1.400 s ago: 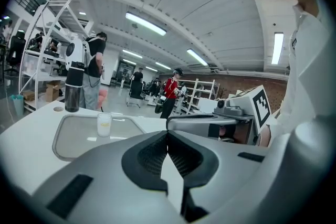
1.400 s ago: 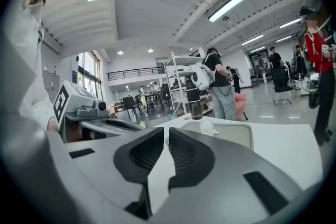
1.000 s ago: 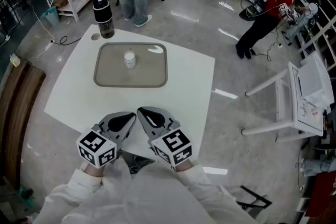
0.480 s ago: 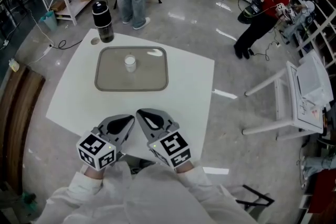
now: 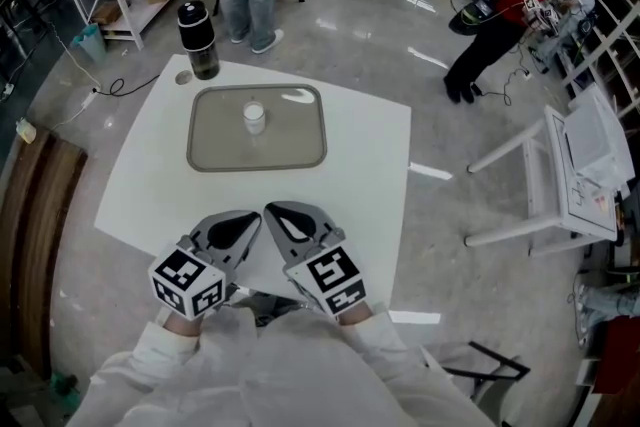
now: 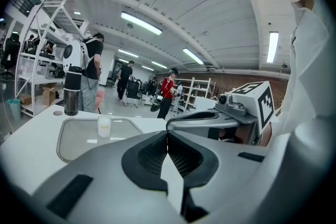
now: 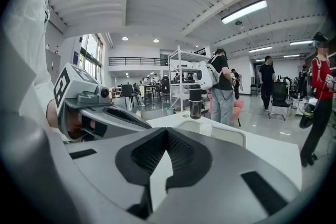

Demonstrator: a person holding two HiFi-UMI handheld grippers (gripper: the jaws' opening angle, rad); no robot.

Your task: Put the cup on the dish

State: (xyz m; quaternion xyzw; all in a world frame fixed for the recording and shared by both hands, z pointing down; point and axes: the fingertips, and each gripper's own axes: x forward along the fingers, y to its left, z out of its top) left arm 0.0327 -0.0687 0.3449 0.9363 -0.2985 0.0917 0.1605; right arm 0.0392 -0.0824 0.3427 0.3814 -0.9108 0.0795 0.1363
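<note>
At my twelve o'clock, the small pale cup (image 5: 254,117) stands upright inside the grey rectangular dish (image 5: 300,151), slightly toward its far edge.

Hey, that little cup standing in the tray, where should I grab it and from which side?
Probably the side wall, about mid-height, jaws on either side, coming in level from the near edge of the table. The cup stands upright and alone in the tray, whose rim is low, so that side is open; the bottle stands behind, off the tray.
</note>
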